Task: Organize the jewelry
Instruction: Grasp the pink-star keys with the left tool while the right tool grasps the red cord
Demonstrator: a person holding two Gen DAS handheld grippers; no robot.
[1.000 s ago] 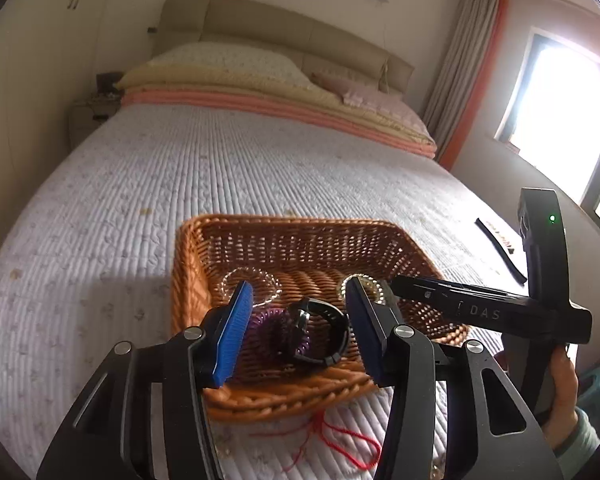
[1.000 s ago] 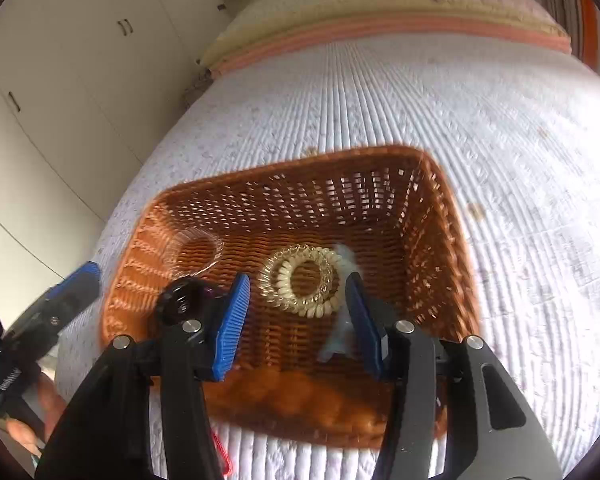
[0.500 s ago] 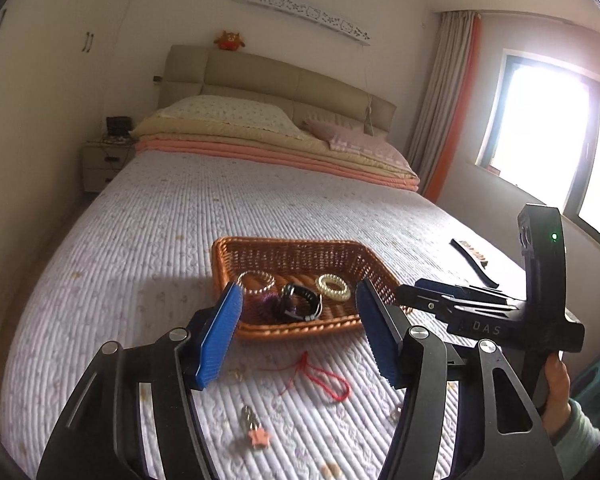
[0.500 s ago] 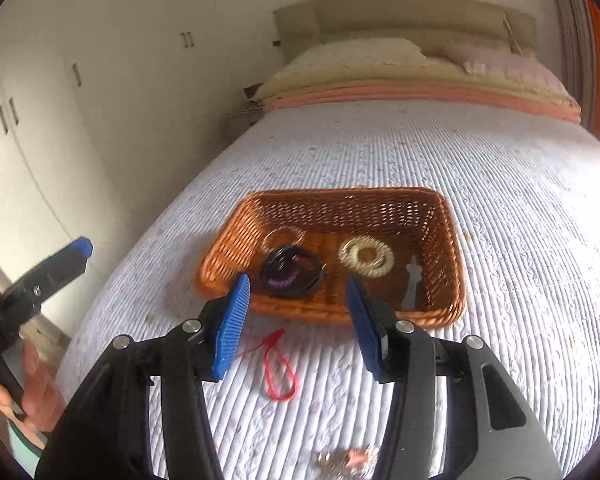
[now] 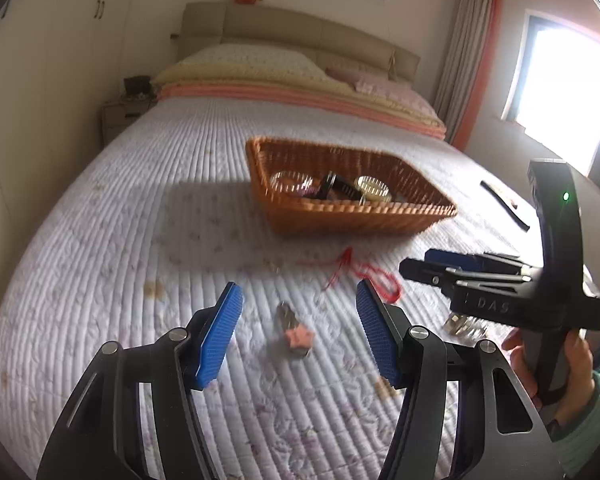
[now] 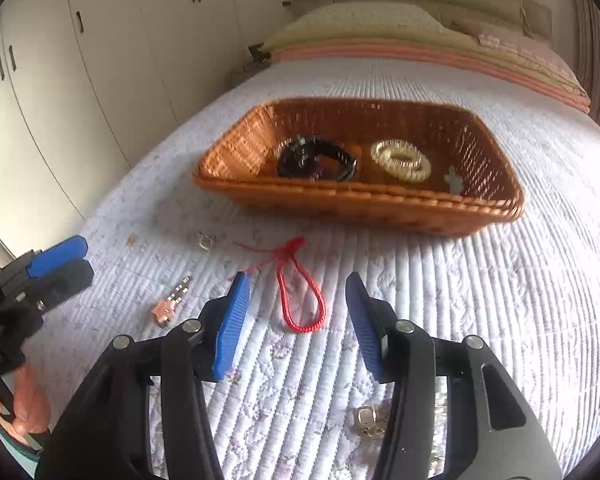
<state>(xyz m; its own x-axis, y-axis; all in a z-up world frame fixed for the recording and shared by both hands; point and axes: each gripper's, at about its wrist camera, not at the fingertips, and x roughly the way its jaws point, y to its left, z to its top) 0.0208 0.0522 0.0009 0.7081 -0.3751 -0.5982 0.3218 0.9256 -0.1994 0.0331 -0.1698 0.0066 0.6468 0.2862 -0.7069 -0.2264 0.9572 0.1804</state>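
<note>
While several pieces already sit in the wicker basket — a black watch, a gold coil band, a clear bracelet — I'd call this roughly half done. Left on the quilt: red cord bracelet, pink star charm, small ring, gold bits near me. My left gripper has jaws apart, nothing between, just opened wider, straddling the charm from above. My right gripper has jaws apart, empty, framing the red cord. Versus a second ago: both grippers were over the basket; now both are pulled back and the loose pieces show.
</note>
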